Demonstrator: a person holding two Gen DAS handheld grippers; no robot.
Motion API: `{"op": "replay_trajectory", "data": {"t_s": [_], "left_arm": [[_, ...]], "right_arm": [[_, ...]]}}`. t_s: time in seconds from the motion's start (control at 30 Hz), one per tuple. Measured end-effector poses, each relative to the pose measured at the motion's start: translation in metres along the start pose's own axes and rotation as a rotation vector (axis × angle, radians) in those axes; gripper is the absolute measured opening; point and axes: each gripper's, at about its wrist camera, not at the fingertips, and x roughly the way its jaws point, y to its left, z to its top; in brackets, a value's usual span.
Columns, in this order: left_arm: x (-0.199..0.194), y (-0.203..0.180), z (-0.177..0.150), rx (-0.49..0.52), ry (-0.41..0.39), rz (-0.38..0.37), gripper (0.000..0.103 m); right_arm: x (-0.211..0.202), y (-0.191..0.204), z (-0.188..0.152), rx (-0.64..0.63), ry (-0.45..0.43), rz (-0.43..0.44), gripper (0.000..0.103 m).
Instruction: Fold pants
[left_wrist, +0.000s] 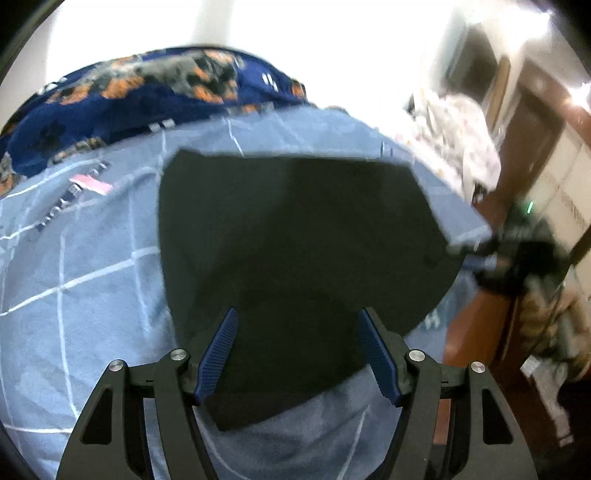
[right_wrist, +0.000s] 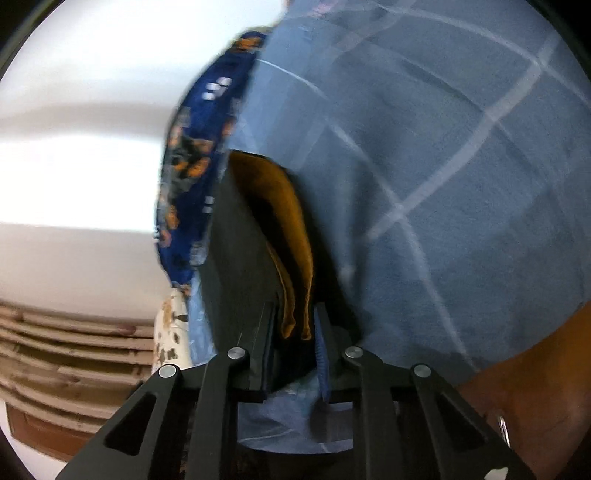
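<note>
Right tongs (right_wrist: 295, 332) clenched on pants (left_wrist: 295, 240) edge; left tongs (left_wrist: 295, 350) released. Thin bite could slip, dropping the fold onto the bed (left_wrist: 92, 277).

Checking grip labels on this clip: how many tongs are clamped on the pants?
1. The right tongs pinch the pants' edge, orange lining showing; the left tongs hover open above the dark fabric.

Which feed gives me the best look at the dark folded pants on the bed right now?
The left wrist view: the dark folded pants lie whole on the light blue checked bedsheet, outline clear. The right wrist view shows only an edge, with orange-brown lining, between the right claw's fingers.
</note>
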Motion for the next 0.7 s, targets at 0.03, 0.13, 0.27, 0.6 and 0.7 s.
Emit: {"op": "replay_trajectory", "data": {"t_s": [0.03, 0.13, 0.27, 0.6, 0.7], "left_arm": [[-0.009, 0.003, 0.005, -0.012, -0.031, 0.002, 0.068], [-0.018, 0.016, 0.018, -0.042, -0.053, 0.026, 0.068], [-0.018, 0.042, 0.022, -0.107, -0.043, 0.063, 0.068], [0.008, 0.082, 0.018, -0.182, 0.094, 0.043, 0.068], [0.015, 0.083, 0.02, -0.176, 0.122, 0.005, 0.068]], "right_arm": [[0.001, -0.002, 0.0, 0.002, 0.003, 0.009, 0.017], [-0.001, 0.008, 0.002, -0.049, 0.009, -0.019, 0.018], [0.001, 0.026, 0.004, -0.137, 0.019, -0.083, 0.023], [0.014, 0.046, 0.025, -0.295, 0.004, -0.217, 0.037], [0.02, 0.043, 0.036, -0.295, 0.017, -0.214, 0.045]]}}
